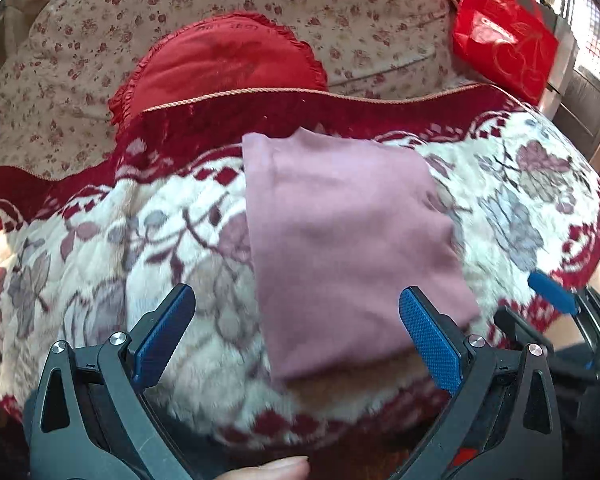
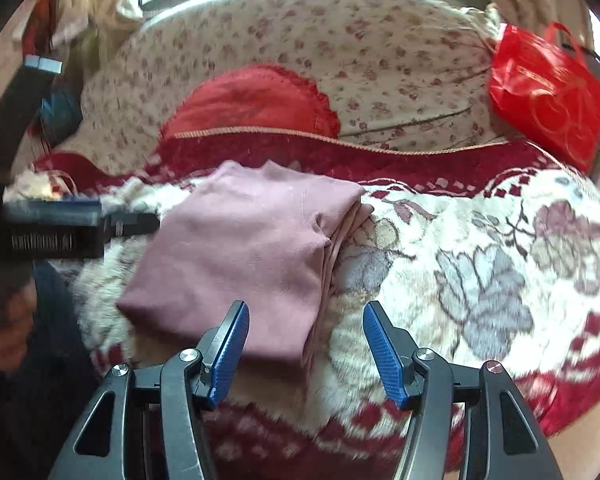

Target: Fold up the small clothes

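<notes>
A folded dusty-pink garment (image 1: 348, 232) lies flat on a plush floral blanket (image 1: 100, 248), its stacked layers showing along the right edge in the right wrist view (image 2: 240, 248). My left gripper (image 1: 298, 290) hovers above the garment's near edge with its jaws wide open and nothing between the blue pads. My right gripper (image 2: 306, 304) stands open over the garment's near right corner, pads clear of the cloth. One blue finger of the right gripper (image 1: 552, 292) shows at the garment's right. The left gripper's dark body (image 2: 80, 220) is at the garment's left.
A red heart-shaped cushion (image 1: 224, 64) leans against the flowered sofa back (image 1: 340, 20) behind the blanket. A red gift bag (image 1: 504, 48) stands at the far right. The blanket's dark red border (image 1: 340, 112) runs just behind the garment.
</notes>
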### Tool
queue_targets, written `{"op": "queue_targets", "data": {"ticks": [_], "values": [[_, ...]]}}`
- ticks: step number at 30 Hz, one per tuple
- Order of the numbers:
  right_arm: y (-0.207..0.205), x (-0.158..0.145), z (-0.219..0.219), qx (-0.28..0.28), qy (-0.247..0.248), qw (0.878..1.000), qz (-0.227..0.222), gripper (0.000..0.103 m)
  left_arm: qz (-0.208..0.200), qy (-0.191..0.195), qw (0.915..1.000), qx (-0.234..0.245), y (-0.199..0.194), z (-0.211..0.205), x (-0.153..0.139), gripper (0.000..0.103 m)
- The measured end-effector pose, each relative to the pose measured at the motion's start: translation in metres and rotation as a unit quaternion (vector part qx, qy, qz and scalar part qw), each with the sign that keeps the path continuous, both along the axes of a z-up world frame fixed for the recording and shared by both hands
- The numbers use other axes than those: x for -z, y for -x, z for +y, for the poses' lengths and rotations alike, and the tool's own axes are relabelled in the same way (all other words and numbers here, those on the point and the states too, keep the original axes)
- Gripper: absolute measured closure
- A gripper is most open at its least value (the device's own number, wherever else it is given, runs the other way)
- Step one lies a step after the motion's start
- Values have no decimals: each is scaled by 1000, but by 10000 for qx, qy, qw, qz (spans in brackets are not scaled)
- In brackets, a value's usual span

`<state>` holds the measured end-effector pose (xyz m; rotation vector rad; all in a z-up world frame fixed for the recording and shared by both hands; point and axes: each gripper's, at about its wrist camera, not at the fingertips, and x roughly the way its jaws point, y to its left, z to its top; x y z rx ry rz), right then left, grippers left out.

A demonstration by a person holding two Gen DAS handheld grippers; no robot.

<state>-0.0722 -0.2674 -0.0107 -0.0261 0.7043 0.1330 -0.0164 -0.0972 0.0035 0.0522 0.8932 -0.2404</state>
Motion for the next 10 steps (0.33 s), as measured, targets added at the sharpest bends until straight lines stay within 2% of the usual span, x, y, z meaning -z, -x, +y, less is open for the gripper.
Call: {"op": "queue_targets", "data": {"ticks": [7,10], "values": [[9,-1,-9,114,-121,9998,-57,45,25,80,9999,118,15,-11,-2,1],[9,-1,-9,72,-105,9999,-78,45,-64,-48,9999,125,17,-14,-1,1]]}}
